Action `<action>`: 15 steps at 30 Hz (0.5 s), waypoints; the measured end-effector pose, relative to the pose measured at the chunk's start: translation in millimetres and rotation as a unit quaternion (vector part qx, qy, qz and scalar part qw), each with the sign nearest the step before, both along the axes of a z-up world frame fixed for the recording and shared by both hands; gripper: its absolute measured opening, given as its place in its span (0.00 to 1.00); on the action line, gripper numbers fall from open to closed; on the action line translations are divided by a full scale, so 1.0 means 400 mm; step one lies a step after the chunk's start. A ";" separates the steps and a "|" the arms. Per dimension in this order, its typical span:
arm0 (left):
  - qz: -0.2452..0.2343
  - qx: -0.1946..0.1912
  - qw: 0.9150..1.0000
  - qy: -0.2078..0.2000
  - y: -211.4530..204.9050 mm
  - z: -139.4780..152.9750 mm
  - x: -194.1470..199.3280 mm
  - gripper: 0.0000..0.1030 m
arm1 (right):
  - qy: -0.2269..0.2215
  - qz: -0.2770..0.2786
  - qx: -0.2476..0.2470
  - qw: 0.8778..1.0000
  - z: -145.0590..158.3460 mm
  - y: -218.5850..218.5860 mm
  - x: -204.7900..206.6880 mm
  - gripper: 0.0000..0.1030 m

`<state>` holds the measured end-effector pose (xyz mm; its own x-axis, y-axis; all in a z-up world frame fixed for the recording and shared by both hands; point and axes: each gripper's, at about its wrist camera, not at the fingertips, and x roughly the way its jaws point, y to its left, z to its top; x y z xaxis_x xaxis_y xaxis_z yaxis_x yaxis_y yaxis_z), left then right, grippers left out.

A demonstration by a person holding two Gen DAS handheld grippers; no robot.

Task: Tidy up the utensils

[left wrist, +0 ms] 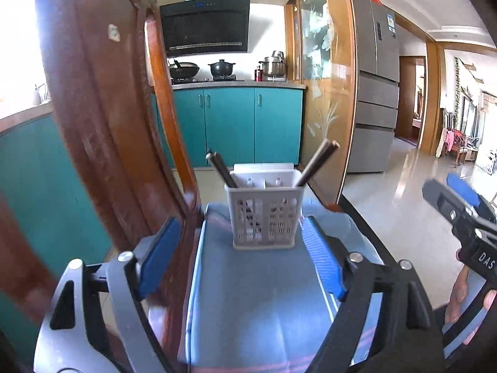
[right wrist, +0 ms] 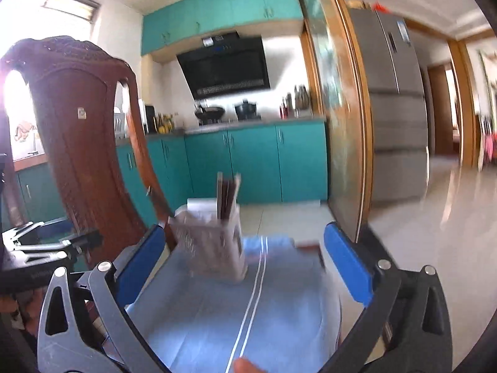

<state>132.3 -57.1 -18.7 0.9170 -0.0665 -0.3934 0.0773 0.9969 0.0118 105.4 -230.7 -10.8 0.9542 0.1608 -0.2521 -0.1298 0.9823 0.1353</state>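
Observation:
A white slotted utensil holder (left wrist: pixel 264 216) stands upright on a blue cloth (left wrist: pixel 257 295) on the table. Dark chopsticks lean out of it, one pair to the left (left wrist: pixel 220 169) and one pair to the right (left wrist: pixel 316 163). My left gripper (left wrist: pixel 242 261) is open and empty, just short of the holder. My right gripper (right wrist: pixel 245 267) is open and empty, with the holder (right wrist: pixel 211 244) and its chopsticks (right wrist: pixel 226 195) blurred between and beyond the fingers. The right gripper also shows at the right edge of the left wrist view (left wrist: pixel 459 214).
A carved wooden chair back (left wrist: pixel 102 108) stands close on the left, touching the table's edge; it also shows in the right wrist view (right wrist: pixel 84 130). The table's right edge (left wrist: pixel 366 220) drops to a tiled floor. Teal cabinets (left wrist: pixel 236 124) and a fridge (left wrist: pixel 376 87) are far behind.

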 end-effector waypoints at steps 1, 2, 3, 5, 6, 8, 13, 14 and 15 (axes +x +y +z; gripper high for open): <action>-0.002 -0.001 1.000 -0.005 0.006 -0.001 -0.026 0.85 | 0.013 0.000 -0.002 1.000 -0.005 0.002 -0.011 0.97; -0.002 -0.001 1.000 -0.010 0.010 0.002 -0.041 0.89 | 0.022 0.002 -0.007 1.000 -0.011 0.009 -0.027 0.97; -0.001 -0.002 1.000 -0.017 0.012 0.005 -0.060 0.92 | 0.024 0.001 -0.013 1.000 -0.013 0.015 -0.037 0.97; -0.003 0.000 1.000 -0.028 0.009 0.014 -0.092 0.96 | 0.026 -0.007 -0.027 0.999 -0.012 0.031 -0.055 0.97; -0.006 0.002 0.999 -0.032 0.008 0.017 -0.104 0.96 | 0.027 -0.010 -0.032 0.999 -0.015 0.034 -0.067 0.97; -0.008 0.013 0.999 -0.035 0.004 0.020 -0.130 0.96 | 0.025 -0.010 -0.034 0.999 -0.008 0.043 -0.084 0.97; -0.005 0.016 0.999 -0.038 0.000 0.042 -0.144 0.96 | 0.003 0.002 -0.021 1.000 0.015 0.043 -0.127 0.97; -0.007 0.013 0.999 -0.039 0.000 0.045 -0.152 0.96 | 0.002 -0.001 -0.021 1.000 0.016 0.043 -0.133 0.97; -0.009 0.010 0.999 -0.041 0.002 0.046 -0.158 0.96 | 0.001 -0.002 -0.022 1.000 0.016 0.043 -0.137 0.97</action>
<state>69.1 -56.4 -0.1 0.9446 -0.0754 -0.3193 0.0927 0.9949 0.0393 50.7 -213.6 -4.6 0.9545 0.1458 -0.2602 -0.1259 0.9878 0.0917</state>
